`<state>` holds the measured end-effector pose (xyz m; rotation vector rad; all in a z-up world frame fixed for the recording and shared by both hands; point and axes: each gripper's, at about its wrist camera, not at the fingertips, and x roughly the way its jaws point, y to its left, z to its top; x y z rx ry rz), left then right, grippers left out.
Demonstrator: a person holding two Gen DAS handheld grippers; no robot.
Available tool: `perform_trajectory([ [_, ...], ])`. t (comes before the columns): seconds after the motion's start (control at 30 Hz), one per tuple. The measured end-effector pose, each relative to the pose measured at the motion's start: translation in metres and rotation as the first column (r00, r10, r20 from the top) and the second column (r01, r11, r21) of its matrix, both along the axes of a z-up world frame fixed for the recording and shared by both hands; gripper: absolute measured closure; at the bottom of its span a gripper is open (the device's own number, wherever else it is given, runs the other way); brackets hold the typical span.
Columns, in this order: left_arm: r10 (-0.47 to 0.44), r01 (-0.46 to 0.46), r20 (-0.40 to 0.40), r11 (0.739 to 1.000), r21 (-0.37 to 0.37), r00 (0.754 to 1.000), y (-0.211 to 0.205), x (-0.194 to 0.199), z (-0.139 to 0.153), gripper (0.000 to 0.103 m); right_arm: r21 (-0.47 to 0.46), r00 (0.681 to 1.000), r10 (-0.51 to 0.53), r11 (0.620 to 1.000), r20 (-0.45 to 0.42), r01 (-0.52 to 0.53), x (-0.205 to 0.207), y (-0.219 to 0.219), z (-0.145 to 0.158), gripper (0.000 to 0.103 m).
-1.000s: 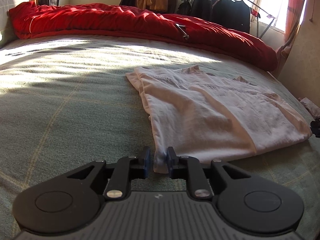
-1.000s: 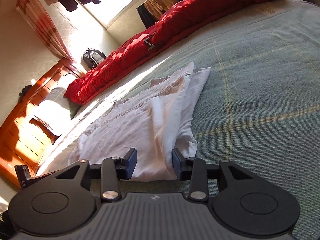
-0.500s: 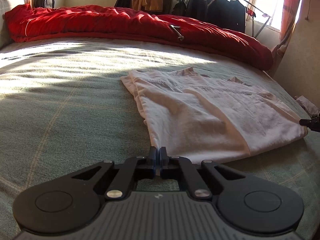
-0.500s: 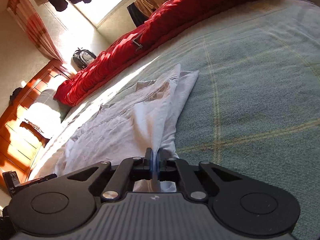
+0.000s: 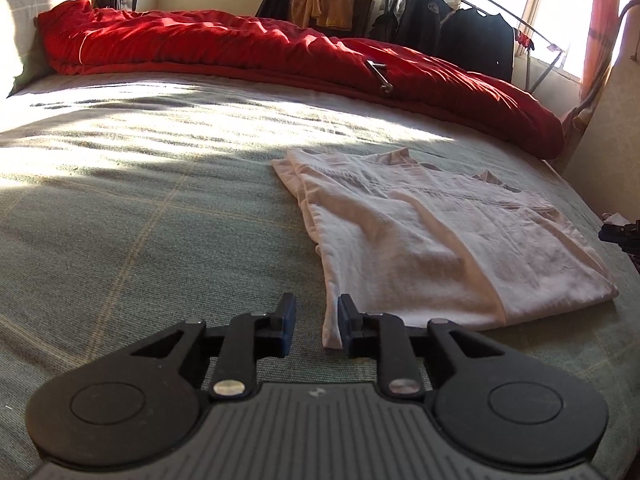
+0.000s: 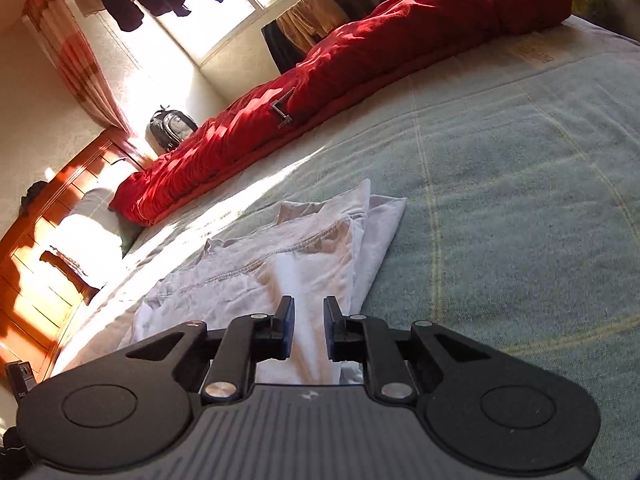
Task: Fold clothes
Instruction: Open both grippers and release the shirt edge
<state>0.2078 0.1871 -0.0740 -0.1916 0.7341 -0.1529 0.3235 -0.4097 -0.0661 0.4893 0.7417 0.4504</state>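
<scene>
A pale pink-white garment (image 5: 440, 248) lies folded flat on the green checked bedspread (image 5: 140, 220). My left gripper (image 5: 316, 320) sits low at the garment's near left corner. Its jaws are opening, and the corner lies loose against the inside of the right finger (image 5: 346, 320), not pinched. In the right wrist view the same garment (image 6: 248, 280) lies ahead with a raised ridge of cloth running into my right gripper (image 6: 309, 324). Those jaws are opening too, with the ridge between the pads and not squeezed.
A red duvet (image 5: 280, 52) is bunched along the far side of the bed. Dark clothes hang on a rack (image 5: 460, 28) by the window. A backpack (image 6: 172, 126) and a wooden headboard (image 6: 48, 248) stand at the bed's head. Bare bedspread (image 6: 520, 220) stretches to the right.
Both grippers closed on the garment's near edge half a second ago and have since parted. The right gripper drew back and up a little, pulling a ridge into the cloth.
</scene>
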Motion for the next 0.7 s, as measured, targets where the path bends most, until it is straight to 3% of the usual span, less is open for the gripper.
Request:
perform_trajectory([
  [0.13,-0.016,0.016,0.029,1.000,-0.005,0.999,-0.006,0.000,0.012,0.068,-0.101,1.000,0.000,0.995,-0.021,-0.002,0.045,0.018,-0.013,0.074],
  [0.2,-0.039,0.039,0.033,0.999,0.002,0.999,-0.013,0.002,0.014,0.067,-0.150,0.999,-0.020,0.989,-0.050,0.012,0.060,0.023,-0.026,0.074],
  [0.27,-0.062,0.061,0.037,0.998,0.009,0.997,-0.019,0.004,0.015,0.064,-0.128,0.998,-0.020,0.992,-0.064,0.012,0.066,0.023,-0.035,0.074],
  [0.37,-0.089,0.088,0.041,0.996,0.016,0.995,-0.028,0.008,0.016,0.063,-0.106,0.997,-0.045,0.994,-0.060,0.038,0.065,0.021,-0.037,0.086],
  [0.4,-0.094,0.094,0.041,0.996,0.015,0.995,-0.030,0.008,0.016,0.063,-0.098,0.998,-0.045,0.994,-0.052,0.040,0.062,0.020,-0.036,0.100],
  [0.47,-0.108,0.108,0.042,0.994,0.012,0.993,-0.036,0.009,0.015,0.063,-0.091,0.999,-0.043,0.995,-0.028,0.040,0.055,0.019,-0.031,0.100],
  [0.57,-0.125,0.124,0.044,0.992,0.019,0.991,-0.040,0.009,0.017,0.063,-0.159,0.998,-0.059,0.986,-0.002,0.058,0.045,0.020,-0.020,0.101],
  [0.7,-0.148,0.146,0.041,0.989,0.037,0.988,-0.047,0.014,0.018,0.063,-0.246,0.994,-0.099,0.966,-0.049,0.084,0.050,0.017,-0.027,0.100],
])
